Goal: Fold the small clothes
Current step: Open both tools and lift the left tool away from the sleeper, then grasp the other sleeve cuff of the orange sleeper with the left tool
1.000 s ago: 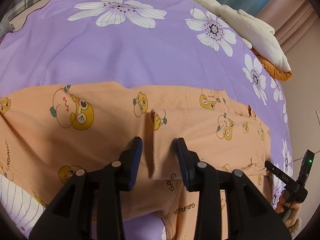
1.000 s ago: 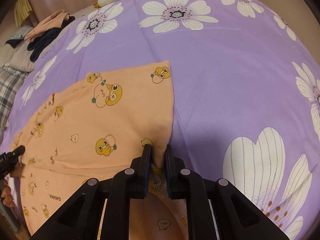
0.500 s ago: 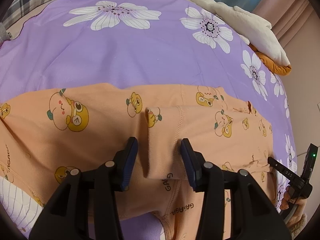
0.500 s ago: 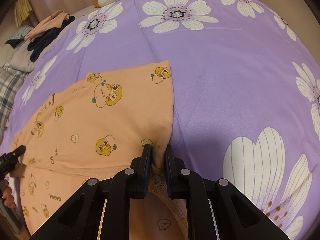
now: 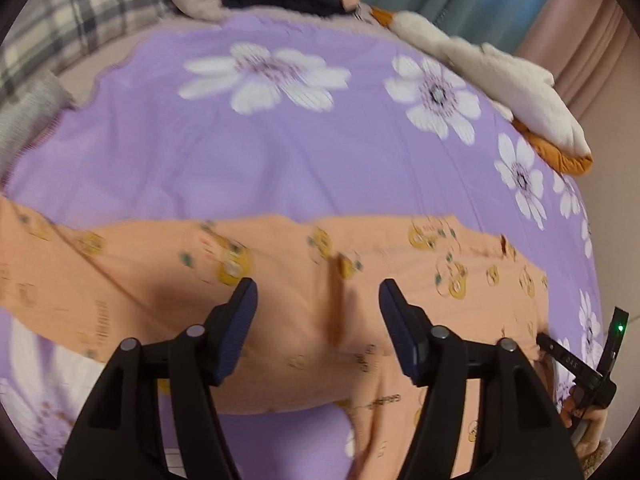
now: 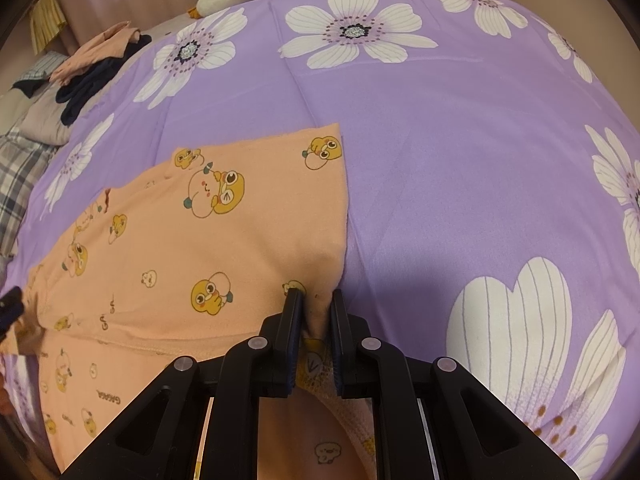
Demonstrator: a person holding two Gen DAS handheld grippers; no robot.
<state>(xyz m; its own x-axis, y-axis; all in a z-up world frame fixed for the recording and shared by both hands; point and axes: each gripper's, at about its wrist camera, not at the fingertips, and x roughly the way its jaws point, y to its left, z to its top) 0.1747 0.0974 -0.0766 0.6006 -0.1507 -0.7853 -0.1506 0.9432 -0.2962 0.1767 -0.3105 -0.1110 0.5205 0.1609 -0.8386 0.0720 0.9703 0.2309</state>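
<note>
Right wrist view shows the right gripper [image 6: 315, 312] with its fingers nearly closed, pinching the near right corner of the orange garment [image 6: 180, 240]. That garment lies flat on the purple bedspread [image 6: 460, 160], its long axis running from the pinched corner away to the left, its straight right edge running away from the camera. Bare bedspread lies open to the right and beyond it. In the left wrist view, the left gripper [image 5: 318, 320] has just been opening; its fingers stand wide above a raised crease [image 5: 336, 308], touching nothing. Piled clothes [image 6: 96, 64] sit well apart at the bed's far left.
</note>
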